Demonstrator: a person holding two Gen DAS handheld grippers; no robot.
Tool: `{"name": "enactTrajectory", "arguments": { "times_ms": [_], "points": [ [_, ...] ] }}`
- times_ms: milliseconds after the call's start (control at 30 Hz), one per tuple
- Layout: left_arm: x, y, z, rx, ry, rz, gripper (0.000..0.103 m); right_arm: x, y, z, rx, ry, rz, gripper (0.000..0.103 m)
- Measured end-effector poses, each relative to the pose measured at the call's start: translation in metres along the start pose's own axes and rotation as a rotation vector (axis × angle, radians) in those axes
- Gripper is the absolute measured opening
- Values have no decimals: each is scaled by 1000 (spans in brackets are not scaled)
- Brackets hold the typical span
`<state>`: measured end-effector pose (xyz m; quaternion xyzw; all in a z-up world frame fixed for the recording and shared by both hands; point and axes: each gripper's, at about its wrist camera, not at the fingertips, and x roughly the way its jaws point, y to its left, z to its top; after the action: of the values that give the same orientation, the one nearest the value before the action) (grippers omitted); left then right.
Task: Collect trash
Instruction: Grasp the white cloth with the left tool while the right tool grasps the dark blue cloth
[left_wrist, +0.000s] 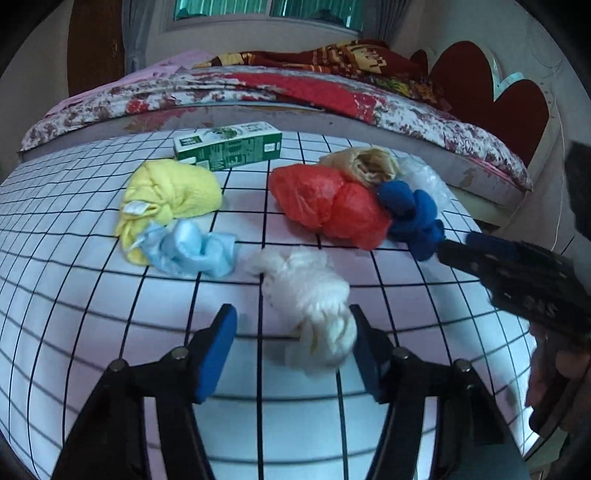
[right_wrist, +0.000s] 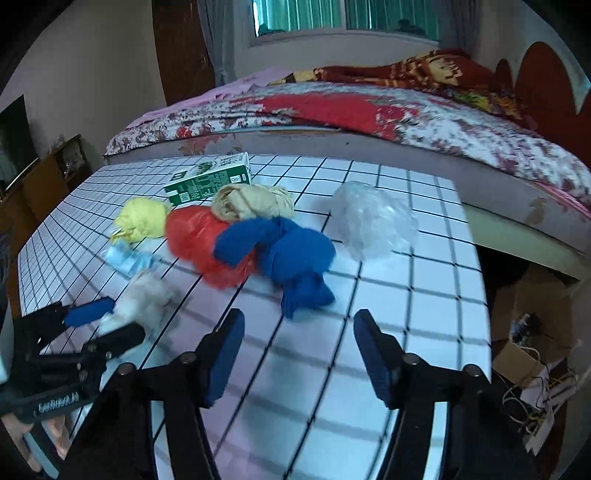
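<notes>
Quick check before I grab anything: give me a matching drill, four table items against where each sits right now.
1 white wad
2 green carton
3 clear plastic bag
4 light blue cloth

a far edge, near the bed
b between the left gripper's fingers
c against the yellow cloth
d alone, right of the blue cloth

1-b, 2-a, 3-d, 4-c

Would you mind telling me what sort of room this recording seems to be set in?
Most likely a home bedroom. A bed with a floral red-and-white bedspread and a dark red scalloped headboard stands just behind the white table with the black grid pattern, and a curtained window sits above the bed.
</notes>
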<state>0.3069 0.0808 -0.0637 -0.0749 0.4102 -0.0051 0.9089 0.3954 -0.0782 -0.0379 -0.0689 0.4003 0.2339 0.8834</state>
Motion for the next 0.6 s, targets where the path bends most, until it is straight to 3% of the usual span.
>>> {"name": "enactTrajectory", "arguments": {
  "times_ms": [133, 267, 367, 600],
  "points": [
    [9, -3, 4, 22, 26, 1, 51, 29, 2, 15, -20, 39, 2, 60],
    [13, -7, 2, 48, 35, 5, 49, 45, 0, 21, -7, 52, 31, 51],
    [12, -8, 3, 49, 32, -10, 36, 40, -1, 21, 2, 33, 57, 38],
    [-3, -16, -4, 75, -17, -46, 30, 14, -1, 2, 10, 14, 26, 26]
  ]
}}
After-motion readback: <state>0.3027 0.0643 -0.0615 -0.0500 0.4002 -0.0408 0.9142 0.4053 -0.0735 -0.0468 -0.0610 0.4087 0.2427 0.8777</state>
